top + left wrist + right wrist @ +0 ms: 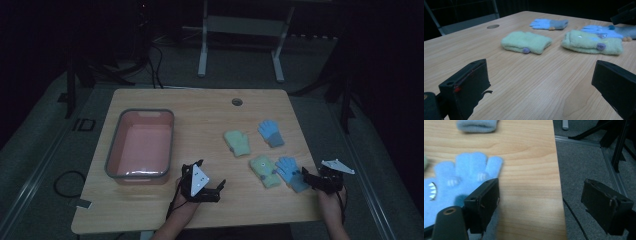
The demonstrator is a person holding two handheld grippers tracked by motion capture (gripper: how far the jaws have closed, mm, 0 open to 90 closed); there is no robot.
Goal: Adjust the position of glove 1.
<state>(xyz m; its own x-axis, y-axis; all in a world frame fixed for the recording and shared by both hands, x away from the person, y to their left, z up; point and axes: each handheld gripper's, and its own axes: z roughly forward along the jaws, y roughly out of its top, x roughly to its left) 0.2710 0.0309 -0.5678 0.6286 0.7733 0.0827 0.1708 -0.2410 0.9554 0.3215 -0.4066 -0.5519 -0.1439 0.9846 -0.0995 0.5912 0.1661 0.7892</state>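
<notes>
Looking across the wooden table [200, 107], I take the biggest thing first: the pink bin [141, 144] on the left side, empty as far as I can see. Right of centre lie four small gloves, two green and two blue. My right gripper [311, 178] sits at the near right edge with its jaws spread wide, nothing between them. The near blue glove [291, 171] is the thing I am reaching for; it lies just left of that gripper, its fingers pointing away toward the far side and its cuff toward me. In the right gripper view the left jaw overlaps the glove [461, 180] while the right jaw hangs past the table edge over the floor, so I judge a shift to the left is needed before closing. My left gripper [210, 190] rests near centre, jaws also wide and empty, farther from that glove. The near green glove [264, 170] lies touching or just beside the blue one; I cannot tell which. The room is dim, and the cuff is hidden behind the jaw
</notes>
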